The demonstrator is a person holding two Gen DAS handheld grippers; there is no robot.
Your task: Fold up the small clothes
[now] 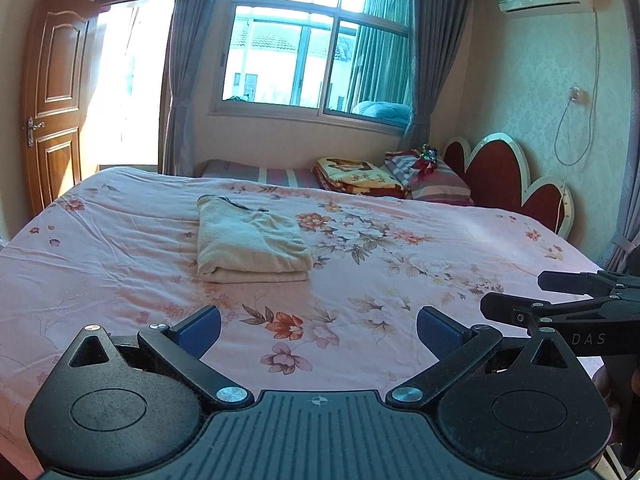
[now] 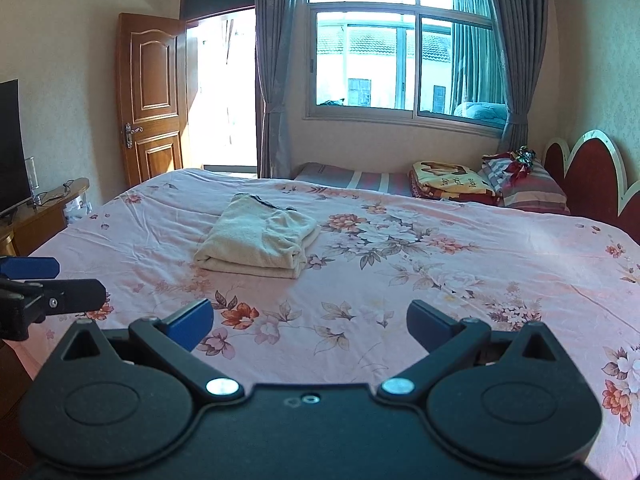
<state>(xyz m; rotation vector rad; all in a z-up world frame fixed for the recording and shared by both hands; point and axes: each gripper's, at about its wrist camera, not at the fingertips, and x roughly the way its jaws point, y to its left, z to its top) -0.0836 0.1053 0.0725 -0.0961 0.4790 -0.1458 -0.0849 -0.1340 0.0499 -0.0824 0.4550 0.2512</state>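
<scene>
Folded cream garment (image 1: pixel 250 240) on bed (image 1: pixel 440 248), prob. a top; both grippers (image 1: pixel 319 330) (image 2: pixel 310 322) wide open, empty.

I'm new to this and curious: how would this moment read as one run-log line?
stage: fold looks done | cream garment folded on bed | left gripper open, empty | right gripper open, empty

Both wrist views low, facing bed (image 1: pixel 120 288), window (image 2: pixel 400 60).
</scene>
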